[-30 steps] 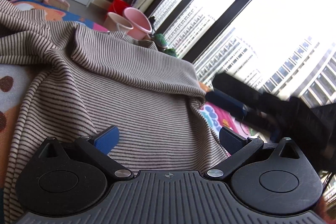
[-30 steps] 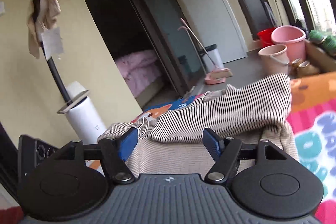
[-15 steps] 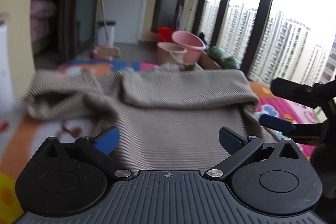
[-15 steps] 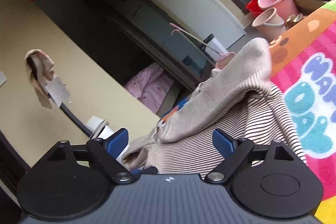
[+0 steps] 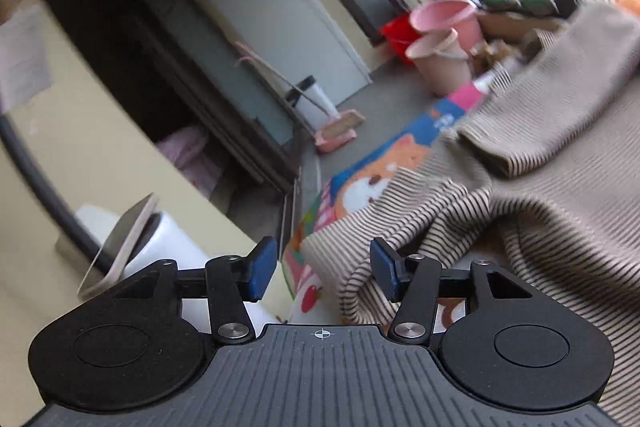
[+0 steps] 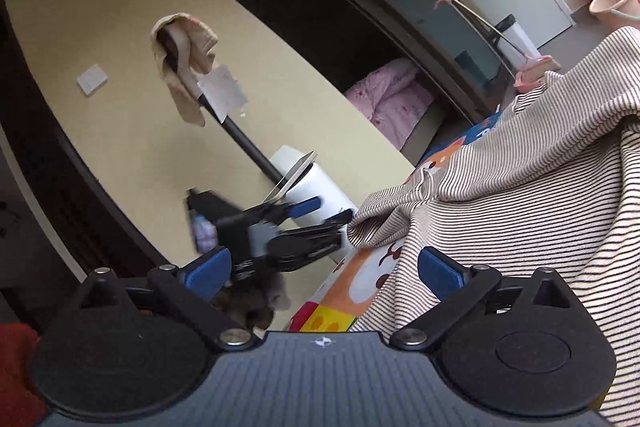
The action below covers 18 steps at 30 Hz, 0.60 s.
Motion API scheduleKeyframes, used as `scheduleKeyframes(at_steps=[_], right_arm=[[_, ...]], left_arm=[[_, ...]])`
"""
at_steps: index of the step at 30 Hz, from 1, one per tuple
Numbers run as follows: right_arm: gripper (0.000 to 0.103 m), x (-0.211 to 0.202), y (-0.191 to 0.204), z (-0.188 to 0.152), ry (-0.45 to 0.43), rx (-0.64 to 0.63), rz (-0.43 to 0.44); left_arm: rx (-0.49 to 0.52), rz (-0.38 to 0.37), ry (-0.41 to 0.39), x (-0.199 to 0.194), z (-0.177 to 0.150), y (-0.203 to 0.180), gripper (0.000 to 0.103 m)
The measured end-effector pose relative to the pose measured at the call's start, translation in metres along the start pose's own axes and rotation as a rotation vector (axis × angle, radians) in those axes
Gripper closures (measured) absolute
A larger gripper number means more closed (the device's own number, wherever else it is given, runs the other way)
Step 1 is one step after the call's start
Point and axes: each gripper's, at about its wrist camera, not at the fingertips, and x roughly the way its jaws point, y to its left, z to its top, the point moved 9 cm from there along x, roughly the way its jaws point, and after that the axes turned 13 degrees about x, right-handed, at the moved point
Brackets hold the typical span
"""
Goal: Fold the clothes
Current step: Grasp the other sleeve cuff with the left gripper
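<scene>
A beige garment with thin dark stripes (image 5: 532, 195) lies partly folded on a colourful cartoon play mat (image 5: 380, 171). It also shows in the right wrist view (image 6: 532, 187). My left gripper (image 5: 322, 269) is open and empty at the garment's left edge, where a loose striped end (image 5: 352, 267) lies between its jaws. My right gripper (image 6: 324, 269) is open and empty, over the garment's near left edge. The left gripper also shows, blurred, in the right wrist view (image 6: 316, 215), just left of the garment.
A white bin with a swing lid (image 6: 304, 183) stands against the beige wall, left of the mat. Pink and red buckets (image 5: 440, 35) and a broom with dustpan (image 5: 332, 127) stand on the grey floor beyond. Pink bedding (image 6: 392, 99) lies in a dark recess.
Both views swung left toward the wall and bin. The left gripper moved from over the garment's middle to its left edge, and its jaws narrowed. The right gripper stays open.
</scene>
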Motion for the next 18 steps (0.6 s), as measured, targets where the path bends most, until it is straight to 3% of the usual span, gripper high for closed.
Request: scheduleKeyframes(at_steps=[4, 6, 8, 10, 11, 12, 13, 14, 18], right_arm=[[0.002, 0.009, -0.002, -0.004, 0.005, -0.015, -0.042], [0.002, 0.011, -0.002, -0.004, 0.006, -0.014, -0.049], [0.002, 0.012, -0.001, -0.004, 0.007, -0.014, -0.054], [0.002, 0.015, -0.001, -0.004, 0.003, -0.021, -0.07], [0.002, 0.016, -0.002, -0.005, 0.002, -0.024, -0.081], [0.002, 0.017, -0.002, -0.005, 0.002, -0.025, -0.089], [0.002, 0.018, -0.003, -0.006, 0.003, -0.025, -0.095], [0.002, 0.019, -0.003, -0.006, 0.004, -0.025, -0.1], [0.001, 0.02, -0.008, -0.006, 0.003, -0.017, -0.116]], left_arm=[[0.093, -0.033, 0.01, 0.016, 0.011, -0.022, 0.042], [0.211, -0.037, 0.037, 0.03, 0.011, -0.038, 0.037], [0.305, -0.034, 0.06, 0.041, 0.007, -0.051, 0.029], [0.321, 0.016, 0.05, 0.046, 0.007, -0.049, 0.016], [0.298, 0.02, 0.062, 0.049, 0.008, -0.045, 0.021], [0.263, 0.025, 0.083, 0.052, 0.008, -0.04, 0.033], [0.215, 0.029, 0.112, 0.056, 0.007, -0.033, 0.065], [0.164, 0.032, 0.141, 0.059, 0.006, -0.026, 0.091], [-0.016, 0.048, 0.136, 0.048, 0.014, 0.004, 0.093]])
